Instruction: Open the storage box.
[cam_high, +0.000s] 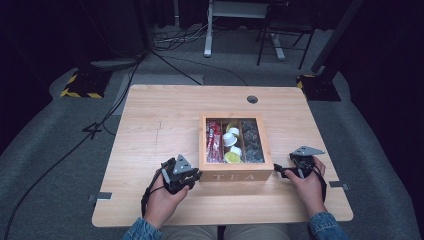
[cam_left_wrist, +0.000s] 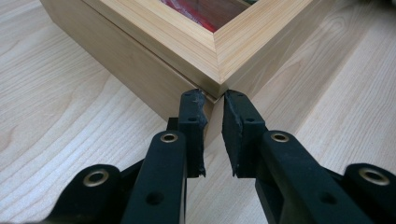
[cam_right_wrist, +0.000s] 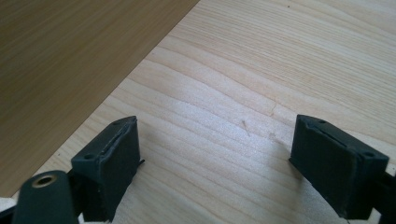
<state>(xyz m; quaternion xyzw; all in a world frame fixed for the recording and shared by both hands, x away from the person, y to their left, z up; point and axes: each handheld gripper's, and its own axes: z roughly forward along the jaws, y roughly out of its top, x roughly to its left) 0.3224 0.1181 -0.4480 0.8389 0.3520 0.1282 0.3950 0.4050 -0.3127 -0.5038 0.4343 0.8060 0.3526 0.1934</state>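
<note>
A wooden tea box (cam_high: 236, 176) marked "TEA" was observed near the front middle of the light wood table (cam_high: 160, 125), its glass-paned lid closed. Through the pane three compartments were seen: red packets (cam_high: 214, 141) at the left, white and yellow capsules (cam_high: 231, 145) in the middle, dark packets (cam_high: 252, 141) at the right.

The left gripper (cam_high: 192, 176) was held at the box's front left corner. In the left gripper view its jaws were seen almost closed, a narrow gap remaining, with the tips (cam_left_wrist: 214, 100) set against the corner (cam_left_wrist: 217, 70) just under the lid's edge; whether the corner was actually pinched could not be told.

The right gripper (cam_high: 281, 171) was held just beside the box's front right corner. In the right gripper view its jaws (cam_right_wrist: 219, 163) were recorded wide open, nothing between them but table, the box's side wall (cam_right_wrist: 70, 60) lying to one side
</note>
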